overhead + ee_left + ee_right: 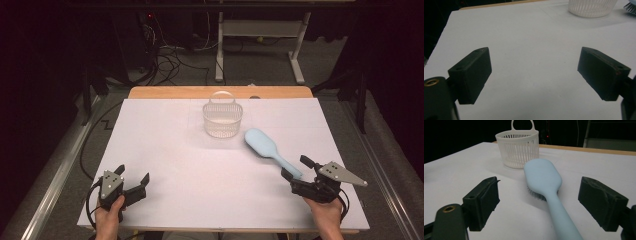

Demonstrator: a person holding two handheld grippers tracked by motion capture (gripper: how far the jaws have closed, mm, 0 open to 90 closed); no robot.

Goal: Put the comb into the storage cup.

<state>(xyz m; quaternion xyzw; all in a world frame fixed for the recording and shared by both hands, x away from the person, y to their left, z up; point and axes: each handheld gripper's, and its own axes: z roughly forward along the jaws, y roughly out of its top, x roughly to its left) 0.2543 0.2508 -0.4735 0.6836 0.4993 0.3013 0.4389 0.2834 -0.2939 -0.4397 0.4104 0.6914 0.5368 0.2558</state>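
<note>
Right tool (pixel 294 169) spread, jaws flanking brush (pixel 267 148) handle without contact; left tool (pixel 133 178) spread over bare surface (pixel 200 165).

A white table (pixel 165 150) carries a white basket (pixel 222 120) and blue hairbrush (pixel 265 145).

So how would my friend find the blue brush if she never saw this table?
Start at the white table and find the white basket near its far edge. Just to the right of it, nearer the person, lies the hairbrush, bristles down, its handle between the open right gripper. It is the one pale blue thing there.
</note>
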